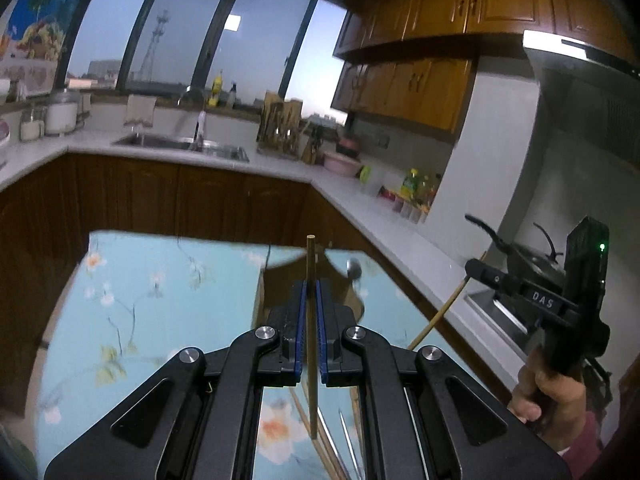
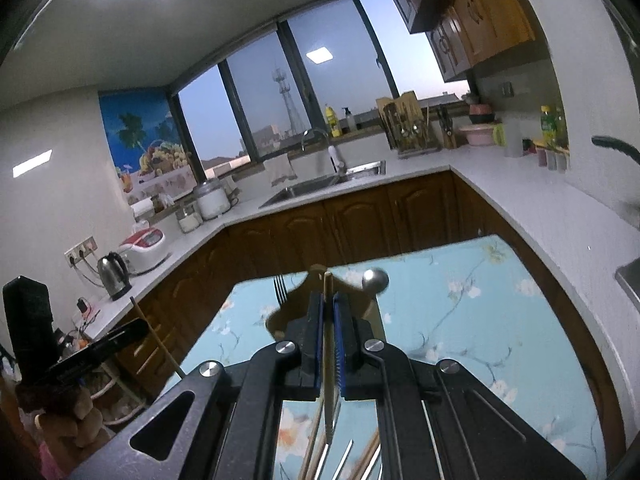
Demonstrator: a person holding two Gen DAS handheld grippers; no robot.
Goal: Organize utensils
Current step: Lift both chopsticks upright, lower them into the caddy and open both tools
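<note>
Two chopsticks are held up above the tabletop (image 1: 160,280), one in each set of tongs. From the left wrist view, the left tongs (image 1: 311,300) are clamped on a bamboo chopstick (image 1: 310,320) that runs nearly upright between the blue pads, its tip standing out past the fingertips toward 12 o'clock and its lower end hanging below the jaws toward 6 o'clock. At 3 o'clock in that view, the right tongs (image 1: 474,270), held in a person's hand (image 1: 548,392), pinch a second, paler chopstick (image 1: 440,312) that slants down toward 7 o'clock. From the right wrist view, those right tongs (image 2: 328,308) are closed on that chopstick (image 2: 329,360), which passes between the pads from 12 to 6 o'clock. Just beyond the fingertips, a wooden utensil holder (image 2: 316,276) stands on the blue floral cloth, with a fork (image 2: 280,290) at 11 o'clock and a spoon (image 2: 376,279) at 1 o'clock rising from it. More utensils (image 2: 344,460) lie on the cloth below the jaws at 6 o'clock, blurred. At 9 o'clock, the left tongs (image 2: 138,326) grip their chopstick.
</note>
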